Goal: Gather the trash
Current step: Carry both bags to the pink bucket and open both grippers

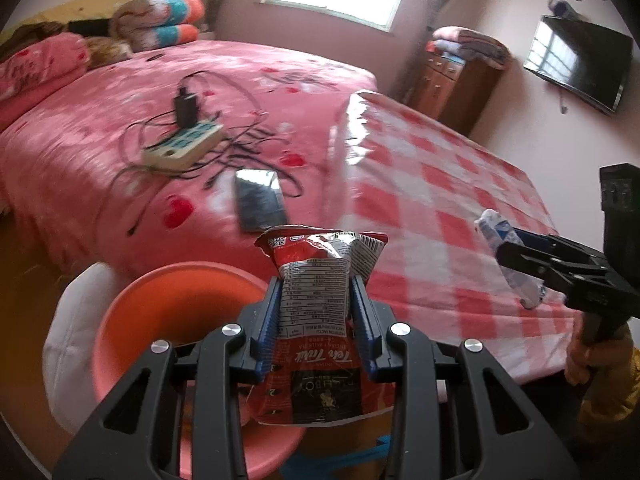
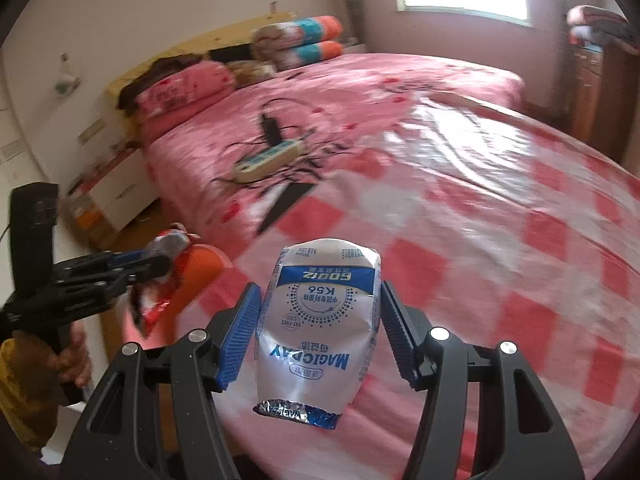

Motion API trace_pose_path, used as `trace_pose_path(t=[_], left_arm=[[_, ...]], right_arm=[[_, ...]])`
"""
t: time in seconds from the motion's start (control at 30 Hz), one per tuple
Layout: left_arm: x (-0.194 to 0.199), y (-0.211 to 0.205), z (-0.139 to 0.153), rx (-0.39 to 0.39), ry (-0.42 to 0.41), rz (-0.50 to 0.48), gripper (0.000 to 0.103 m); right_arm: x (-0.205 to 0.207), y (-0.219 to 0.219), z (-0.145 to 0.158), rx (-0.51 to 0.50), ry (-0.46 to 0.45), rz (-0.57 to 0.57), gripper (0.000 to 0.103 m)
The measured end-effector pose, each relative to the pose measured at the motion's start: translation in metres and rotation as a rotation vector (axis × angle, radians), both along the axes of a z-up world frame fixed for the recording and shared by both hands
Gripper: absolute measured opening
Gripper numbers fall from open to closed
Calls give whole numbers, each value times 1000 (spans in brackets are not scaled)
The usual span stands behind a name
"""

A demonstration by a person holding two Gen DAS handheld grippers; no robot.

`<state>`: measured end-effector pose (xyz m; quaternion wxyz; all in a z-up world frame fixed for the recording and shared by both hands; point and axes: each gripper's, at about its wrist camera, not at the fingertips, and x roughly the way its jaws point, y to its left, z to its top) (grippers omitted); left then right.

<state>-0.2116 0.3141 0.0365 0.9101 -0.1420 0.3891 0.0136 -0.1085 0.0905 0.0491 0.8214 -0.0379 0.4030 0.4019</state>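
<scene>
While your left gripper [image 1: 316, 300] clamps the red milk-tea packet [image 1: 316, 320] just beside the orange bin [image 1: 132, 320] — nearer arm — your right gripper [image 2: 320, 308] pinches the white yogurt pouch [image 2: 320, 320] over the checked table [image 2: 500, 260].

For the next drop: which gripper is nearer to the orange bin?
Left. The left gripper, holding the red packet, is just above the bin; the right gripper is off over the checked table.

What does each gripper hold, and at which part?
The left gripper pinches the red snack packet across its middle; the right gripper pinches the white-blue pouch by its sides.
</scene>
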Motion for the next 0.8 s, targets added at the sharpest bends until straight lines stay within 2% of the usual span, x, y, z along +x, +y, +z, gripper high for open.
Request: trace_pose_path(t=[0.2,0.5,0.8], left_arm=[[-19,33,-15,-7,38,96,36],[-38,67,-40,-31,87,203,36],[-45,81,-57,-46,105,253,35]], right_arm=[[-19,48,0,9,18,132,61],[-49,118,-2,-9,0,307,61],[-62,156,-17,-43,16,395,62]])
